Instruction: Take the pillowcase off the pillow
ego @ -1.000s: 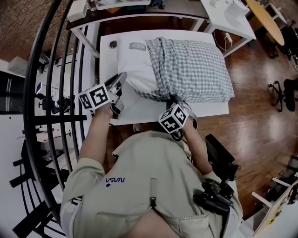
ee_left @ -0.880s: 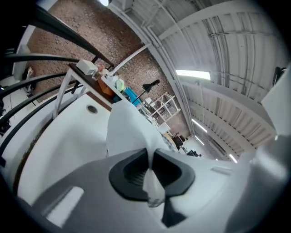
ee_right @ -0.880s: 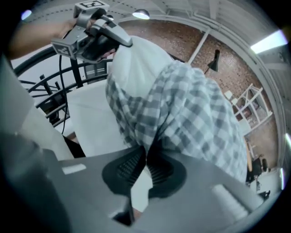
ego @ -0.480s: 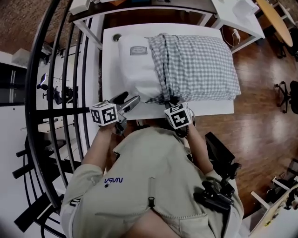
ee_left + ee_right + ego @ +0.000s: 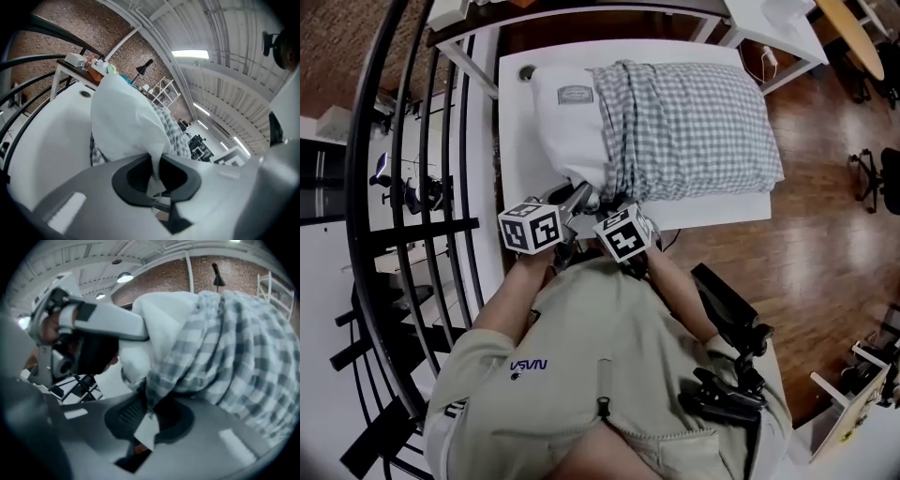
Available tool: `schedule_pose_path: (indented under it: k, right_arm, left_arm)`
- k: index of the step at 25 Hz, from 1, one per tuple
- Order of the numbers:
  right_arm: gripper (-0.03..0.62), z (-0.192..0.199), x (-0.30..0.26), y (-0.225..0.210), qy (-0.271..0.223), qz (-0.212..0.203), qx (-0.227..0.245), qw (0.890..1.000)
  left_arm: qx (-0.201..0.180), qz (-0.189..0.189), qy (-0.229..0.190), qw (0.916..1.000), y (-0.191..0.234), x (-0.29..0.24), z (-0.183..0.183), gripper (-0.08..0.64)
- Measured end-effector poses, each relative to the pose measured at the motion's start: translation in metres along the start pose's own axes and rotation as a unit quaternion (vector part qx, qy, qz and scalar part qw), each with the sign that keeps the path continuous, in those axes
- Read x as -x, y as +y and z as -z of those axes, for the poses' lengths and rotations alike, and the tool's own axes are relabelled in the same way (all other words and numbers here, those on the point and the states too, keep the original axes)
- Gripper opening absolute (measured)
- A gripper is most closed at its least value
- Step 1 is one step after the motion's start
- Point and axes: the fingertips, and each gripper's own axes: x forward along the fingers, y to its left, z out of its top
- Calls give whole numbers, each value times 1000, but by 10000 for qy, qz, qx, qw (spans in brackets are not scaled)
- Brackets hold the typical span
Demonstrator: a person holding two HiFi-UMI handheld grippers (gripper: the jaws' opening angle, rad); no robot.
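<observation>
Left claw (image 5: 154, 164) just closed pinching pillow (image 5: 567, 131) corner, right claw (image 5: 149, 411) loosening on pillowcase (image 5: 694, 122) hem, black railing (image 5: 422, 225) beside table (image 5: 517, 150).

The pillow (image 5: 567, 131) is plain white, with a small grey-edged label on it. The pillowcase (image 5: 694, 122) is a grey-and-white gingham check all over. The tabletop (image 5: 514, 159) under them is white. Round about, the floor (image 5: 825, 216) is warm brown wood planking, the railing (image 5: 422, 226) is black, and the wall (image 5: 42, 42) is red-brown brick. The person's shirt (image 5: 609, 347) is pale khaki, with small dark-blue lettering on it.
</observation>
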Motion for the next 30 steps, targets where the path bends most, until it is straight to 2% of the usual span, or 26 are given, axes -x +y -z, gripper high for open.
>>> schedule_pose_path:
  k: [1, 5, 9, 13, 16, 19, 21, 23, 24, 26, 27, 30]
  right_arm:
    - [21, -2, 2, -5, 36, 184, 142, 9997]
    - [14, 8, 13, -17, 244, 523, 558, 9968]
    - [14, 22, 54, -67, 285, 1446, 652, 9869]
    - [14, 31, 98, -122, 310, 2225, 646, 9723]
    - [14, 45, 100, -140, 529, 2370, 635, 9680]
    - [15, 71, 71, -130, 910, 2014, 425, 9744]
    - [31, 84, 62, -122, 1029, 1633, 230, 9809]
    - [75, 85, 67, -117, 861, 1072, -26, 9905]
    - [75, 82, 73, -115, 693, 713, -226, 9948]
    - [75, 67, 91, -112, 305, 62, -578, 9978]
    - [75, 54, 103, -112, 110, -156, -604, 9980]
    - [75, 6, 135, -108, -559, -473, -102, 9973]
  left_arm:
    - [43, 69, -110, 9999, -7, 1, -8, 32]
    - [353, 314, -586, 9972, -18, 16, -44, 28]
    - [576, 368, -914, 9935, -3, 42, -69, 26]
    - [698, 308, -953, 9925, 18, 62, -59, 25]
    - [820, 188, -853, 9928, 30, 61, -34, 25]
    - [1012, 59, -435, 9939, 54, 52, 8, 28]
    - [851, 82, 20, 9963, 54, 46, 32, 57]
    - [555, 187, 312, 9978, 43, 48, 38, 103]
    - [402, 229, 371, 9982, 38, 52, 35, 109]
    - [110, 213, 334, 9992, 32, 64, 21, 130]
    - [-28, 159, 250, 9996, 29, 69, 12, 130]
    - [-459, -22, -99, 9989, 18, 72, -20, 130]
